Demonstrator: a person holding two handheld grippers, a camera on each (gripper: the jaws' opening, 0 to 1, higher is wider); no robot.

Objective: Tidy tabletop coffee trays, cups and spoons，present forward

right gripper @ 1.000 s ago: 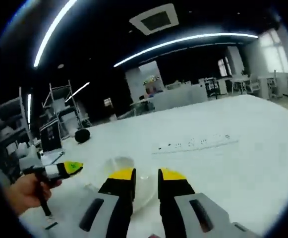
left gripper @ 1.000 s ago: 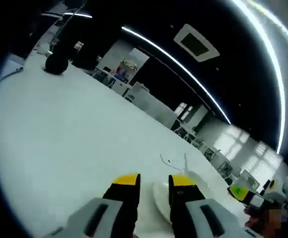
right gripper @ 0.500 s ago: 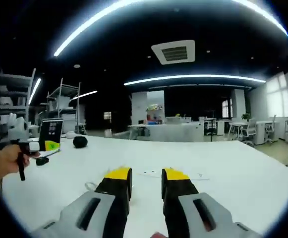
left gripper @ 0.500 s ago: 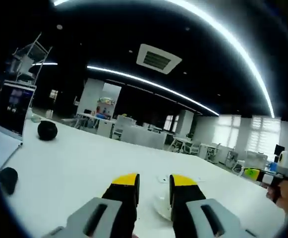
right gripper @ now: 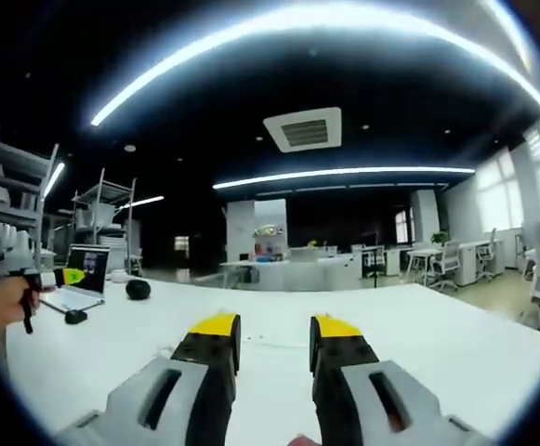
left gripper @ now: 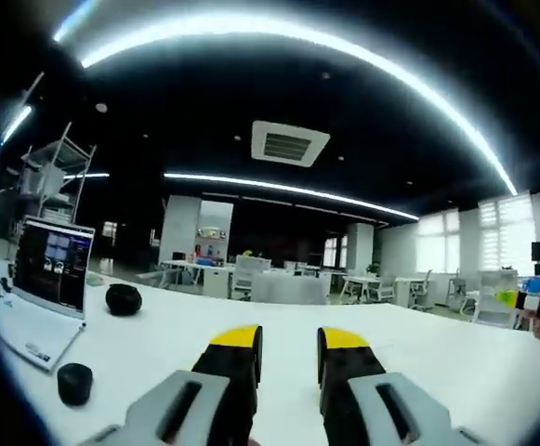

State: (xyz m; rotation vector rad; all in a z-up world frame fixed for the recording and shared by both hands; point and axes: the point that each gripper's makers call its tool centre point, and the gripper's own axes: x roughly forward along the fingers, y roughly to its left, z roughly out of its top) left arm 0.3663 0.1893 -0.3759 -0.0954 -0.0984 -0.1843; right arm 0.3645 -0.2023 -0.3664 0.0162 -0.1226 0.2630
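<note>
No tray, cup or spoon can be made out on the white table (left gripper: pixel 158 339); a faint pale shape past the right gripper (right gripper: pixel 274 334) is too dim to name. Both grippers are level over the table, the left gripper (left gripper: pixel 288 342) too, jaws parted and holding nothing. A laptop (left gripper: pixel 42 279) sits at the table's left edge. The job looks finished or paused; any next move needs the grippers tipped down to find the crockery.
</note>
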